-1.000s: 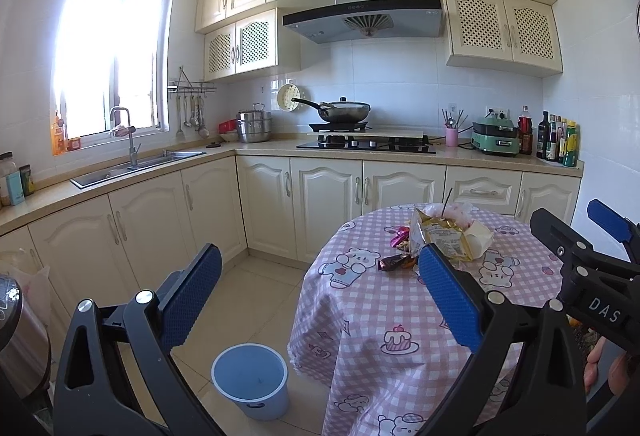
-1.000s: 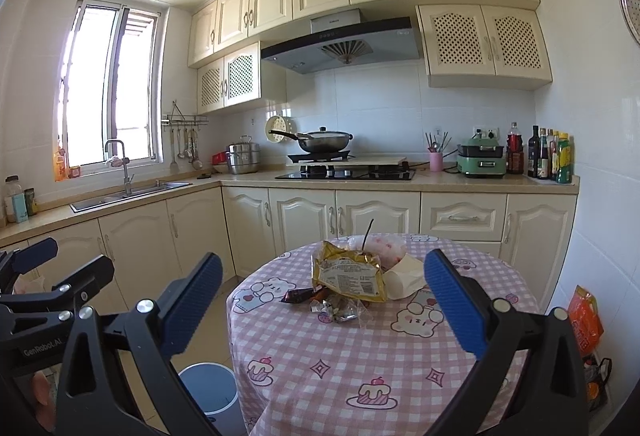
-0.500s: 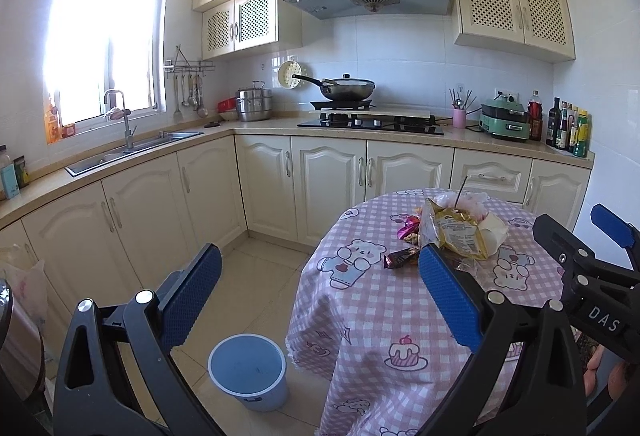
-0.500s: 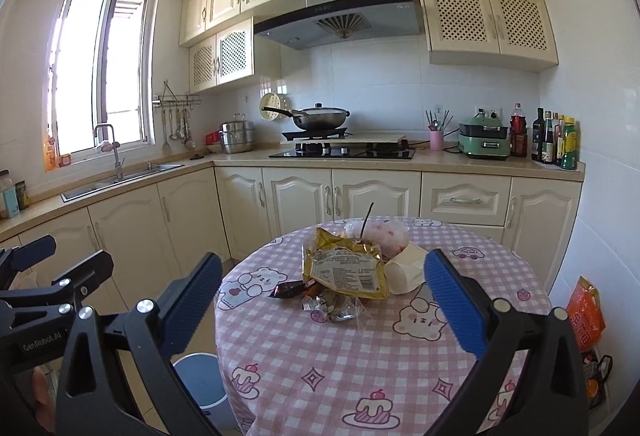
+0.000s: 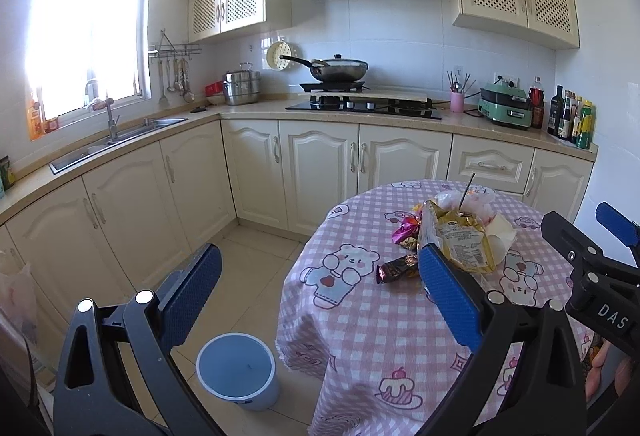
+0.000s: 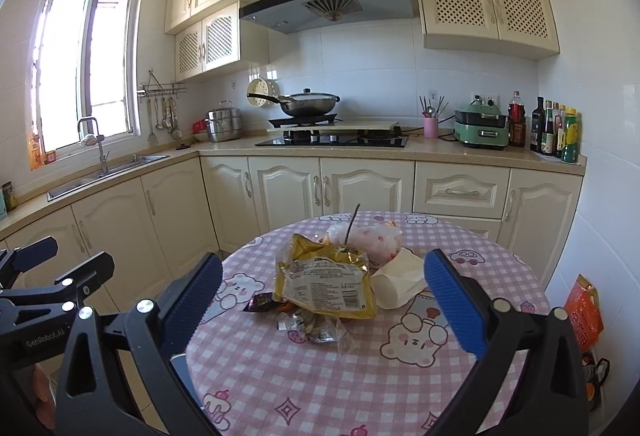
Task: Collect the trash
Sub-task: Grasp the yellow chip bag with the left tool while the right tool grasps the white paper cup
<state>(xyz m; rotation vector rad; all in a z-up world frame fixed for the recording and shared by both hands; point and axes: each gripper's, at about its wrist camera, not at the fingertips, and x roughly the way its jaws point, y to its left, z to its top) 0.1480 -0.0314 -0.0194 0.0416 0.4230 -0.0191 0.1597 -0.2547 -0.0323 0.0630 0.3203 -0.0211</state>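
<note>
A heap of trash lies on the round table with the pink checked cloth: a yellow snack bag, a white paper cup on its side, a pink-white plastic bag with a black straw, a dark wrapper and clear wrappers. The left wrist view shows the yellow bag, a dark wrapper and a magenta wrapper. A blue bin stands on the floor left of the table. My left gripper and right gripper are open and empty, short of the heap.
Cream cabinets and a counter with sink, hob and wok run along the back and left. Bottles stand at the counter's right end. An orange bag sits on the floor right of the table.
Both grippers have moved forward and tilted down a little, so the table and trash look nearer and larger. Both stay open.
</note>
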